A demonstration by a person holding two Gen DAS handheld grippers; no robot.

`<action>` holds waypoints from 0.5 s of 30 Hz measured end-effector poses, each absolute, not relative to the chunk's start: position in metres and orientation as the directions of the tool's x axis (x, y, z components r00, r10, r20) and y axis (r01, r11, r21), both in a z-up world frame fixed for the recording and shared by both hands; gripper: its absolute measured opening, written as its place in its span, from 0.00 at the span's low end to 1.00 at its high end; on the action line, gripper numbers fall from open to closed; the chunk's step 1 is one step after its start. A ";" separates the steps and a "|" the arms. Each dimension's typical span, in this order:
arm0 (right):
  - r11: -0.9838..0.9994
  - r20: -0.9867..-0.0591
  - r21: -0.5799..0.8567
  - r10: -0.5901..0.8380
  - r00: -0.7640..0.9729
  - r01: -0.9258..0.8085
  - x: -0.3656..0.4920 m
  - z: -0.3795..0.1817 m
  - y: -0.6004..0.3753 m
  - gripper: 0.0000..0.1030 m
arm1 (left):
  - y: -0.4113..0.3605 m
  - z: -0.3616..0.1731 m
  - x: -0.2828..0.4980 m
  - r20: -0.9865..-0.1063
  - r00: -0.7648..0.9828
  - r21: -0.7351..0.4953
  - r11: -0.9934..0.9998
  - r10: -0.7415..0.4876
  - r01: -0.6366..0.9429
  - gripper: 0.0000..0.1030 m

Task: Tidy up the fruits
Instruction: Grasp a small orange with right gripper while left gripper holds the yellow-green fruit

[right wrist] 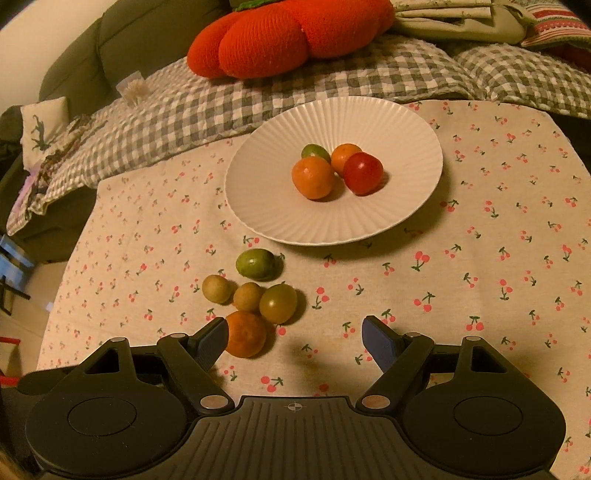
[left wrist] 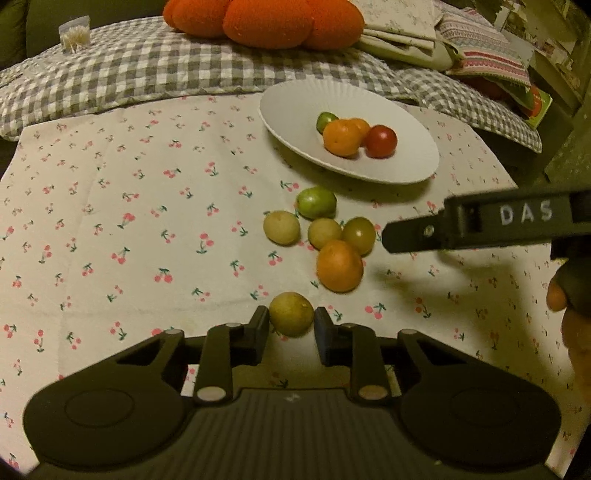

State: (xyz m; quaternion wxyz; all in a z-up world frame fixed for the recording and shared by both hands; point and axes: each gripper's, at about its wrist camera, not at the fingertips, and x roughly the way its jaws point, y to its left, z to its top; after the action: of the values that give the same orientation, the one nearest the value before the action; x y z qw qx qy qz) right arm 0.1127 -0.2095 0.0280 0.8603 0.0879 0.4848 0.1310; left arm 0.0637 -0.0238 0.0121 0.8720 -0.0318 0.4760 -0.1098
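Observation:
My left gripper (left wrist: 291, 325) is shut on a yellow-green fruit (left wrist: 291, 314), low over the cherry-print cloth (left wrist: 147, 240). A white ribbed plate (left wrist: 295, 110) (right wrist: 280, 206) holds a red fruit (right wrist: 363, 172), two orange ones and a green one. Loose on the cloth lie a green fruit (right wrist: 256, 264), two small yellow ones, an olive one (right wrist: 278, 303) and an orange fruit (right wrist: 245, 334). My right gripper (right wrist: 295, 339) stands open just over the cloth, with the orange fruit against the inside of its left finger. That gripper's finger (left wrist: 413, 236) shows at the right of the left wrist view.
A grey checked blanket (left wrist: 147, 74) borders the cloth at the back, with a big orange knitted cushion (left wrist: 266, 22) on it. Folded cloths (left wrist: 399, 29) lie at the back right, and a small box of toothpicks (left wrist: 75, 35) at the back left. A hand (left wrist: 576, 332) is at the right edge.

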 end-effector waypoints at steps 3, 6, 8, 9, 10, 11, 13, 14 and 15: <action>0.949 -0.813 0.282 0.315 0.490 -0.142 0.113 0.026 -0.208 0.79 | -0.021 0.014 0.065 -0.825 0.523 -0.159 0.976 -0.213 0.146 0.24; 0.940 -0.813 0.308 0.339 0.473 -0.144 0.114 0.022 -0.206 0.79 | -0.017 0.015 0.065 -0.827 0.524 -0.157 0.979 -0.203 0.131 0.24; 0.922 -0.809 0.364 0.384 0.444 -0.135 0.115 0.017 -0.206 0.79 | -0.015 0.015 0.066 -0.830 0.523 -0.151 0.981 -0.193 0.122 0.24; 0.909 -0.807 0.397 0.411 0.424 -0.125 0.116 0.012 -0.206 0.79 | -0.014 0.014 0.066 -0.832 0.522 -0.148 0.982 -0.187 0.115 0.24; 0.902 -0.806 0.415 0.426 0.411 -0.119 0.116 0.009 -0.204 0.78 | -0.013 0.014 0.066 -0.835 0.519 -0.148 0.983 -0.183 0.109 0.24; 0.896 -0.806 0.427 0.437 0.400 -0.119 0.116 0.005 -0.202 0.78 | -0.012 0.014 0.065 -0.837 0.517 -0.148 0.984 -0.180 0.103 0.24; 0.894 -0.803 0.430 0.443 0.398 -0.126 0.115 0.002 -0.196 0.78 | -0.011 0.013 0.065 -0.839 0.514 -0.150 0.984 -0.179 0.099 0.24; 0.894 -0.801 0.428 0.444 0.402 -0.134 0.114 0.001 -0.193 0.78 | -0.011 0.013 0.065 -0.839 0.514 -0.149 0.984 -0.178 0.098 0.24; 0.894 -0.798 0.425 0.444 0.407 -0.141 0.114 0.001 -0.190 0.78 | -0.010 0.012 0.065 -0.839 0.514 -0.147 0.984 -0.177 0.098 0.24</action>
State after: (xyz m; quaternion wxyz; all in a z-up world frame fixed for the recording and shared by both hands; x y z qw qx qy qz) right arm 0.1137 -0.1900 0.0010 0.8258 0.1470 0.5147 0.1773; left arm 0.0646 -0.0103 0.0124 0.8691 -0.0405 0.4865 -0.0790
